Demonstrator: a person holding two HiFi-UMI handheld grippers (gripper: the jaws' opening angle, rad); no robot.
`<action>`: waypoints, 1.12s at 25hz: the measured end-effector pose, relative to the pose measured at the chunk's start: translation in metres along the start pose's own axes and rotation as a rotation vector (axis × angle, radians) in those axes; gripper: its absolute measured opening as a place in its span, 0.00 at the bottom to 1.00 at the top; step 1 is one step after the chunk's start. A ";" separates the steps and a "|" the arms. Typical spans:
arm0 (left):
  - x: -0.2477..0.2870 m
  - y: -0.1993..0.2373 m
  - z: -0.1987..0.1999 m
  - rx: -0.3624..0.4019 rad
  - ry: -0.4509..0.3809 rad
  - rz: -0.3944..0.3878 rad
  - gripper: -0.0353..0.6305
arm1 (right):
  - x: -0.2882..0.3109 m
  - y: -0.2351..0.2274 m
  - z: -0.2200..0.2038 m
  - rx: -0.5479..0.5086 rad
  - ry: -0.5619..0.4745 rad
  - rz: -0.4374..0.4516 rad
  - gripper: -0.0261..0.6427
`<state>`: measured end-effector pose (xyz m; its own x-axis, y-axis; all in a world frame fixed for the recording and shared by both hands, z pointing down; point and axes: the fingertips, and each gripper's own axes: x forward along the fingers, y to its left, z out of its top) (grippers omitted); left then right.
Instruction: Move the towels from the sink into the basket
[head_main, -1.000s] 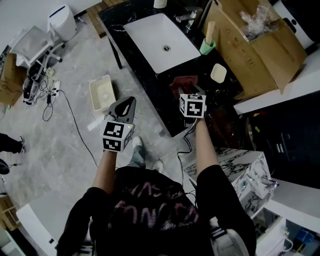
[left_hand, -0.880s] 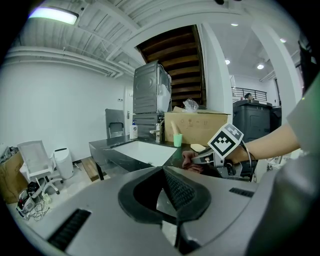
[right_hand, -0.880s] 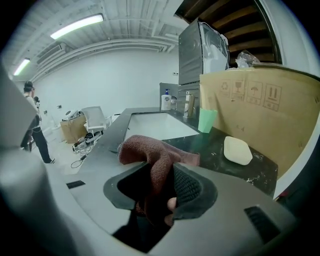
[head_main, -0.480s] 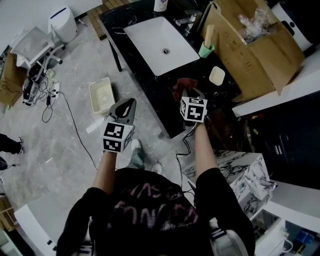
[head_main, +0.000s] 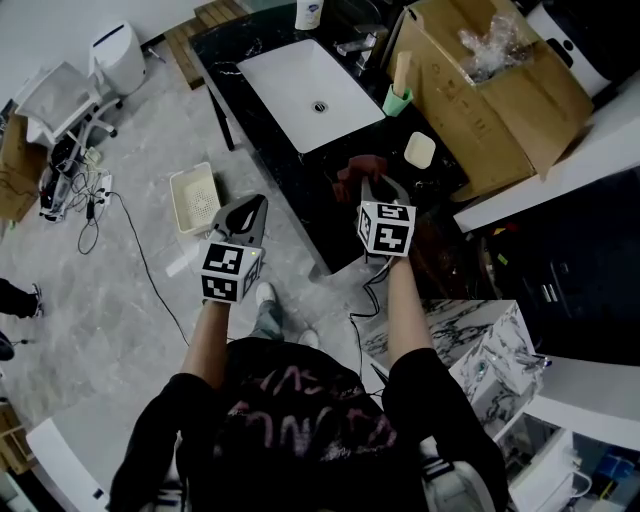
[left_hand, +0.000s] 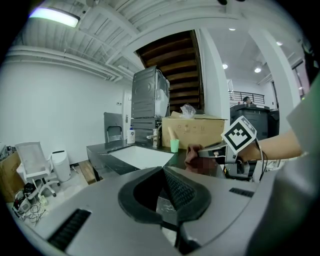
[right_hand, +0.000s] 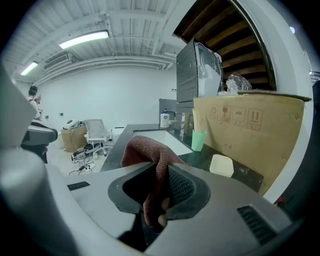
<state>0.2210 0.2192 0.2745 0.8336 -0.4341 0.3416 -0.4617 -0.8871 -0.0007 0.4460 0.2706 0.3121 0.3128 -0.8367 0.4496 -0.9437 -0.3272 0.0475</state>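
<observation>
A dark red towel (head_main: 352, 172) hangs from my right gripper (head_main: 375, 184) over the black counter, near its front edge. That gripper's jaws have just been closing and now pinch a fold of the towel (right_hand: 150, 152) between the pads. My left gripper (head_main: 257, 205) is shut with nothing in it and hovers over the floor beside the counter. The cream basket (head_main: 182, 190) stands on the floor, left of and beyond the left gripper. The white sink (head_main: 290, 75) farther along the counter holds no towel. From the left gripper view I see the towel (left_hand: 191, 156) to the right.
On the counter stand a green cup (head_main: 397, 100), a pale soap bar (head_main: 420, 150), an open cardboard box (head_main: 500, 90) and a bottle (head_main: 308, 12) behind the sink. Cables (head_main: 80, 190), a white bin (head_main: 115, 55) and a chair sit on the floor at left.
My right gripper has closed on the towel and lifted it off the counter. The left gripper has stayed where it was.
</observation>
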 end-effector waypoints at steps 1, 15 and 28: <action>-0.001 0.000 0.001 0.000 -0.004 0.000 0.08 | -0.006 0.001 0.005 -0.005 -0.015 0.002 0.15; -0.015 -0.012 0.027 0.001 -0.065 0.015 0.08 | -0.094 0.010 0.047 -0.037 -0.171 0.023 0.15; -0.036 -0.032 0.037 0.005 -0.102 0.029 0.08 | -0.151 0.019 0.040 -0.039 -0.232 0.026 0.15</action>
<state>0.2168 0.2575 0.2272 0.8464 -0.4735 0.2438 -0.4851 -0.8744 -0.0141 0.3851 0.3734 0.2092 0.3006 -0.9246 0.2340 -0.9537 -0.2910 0.0754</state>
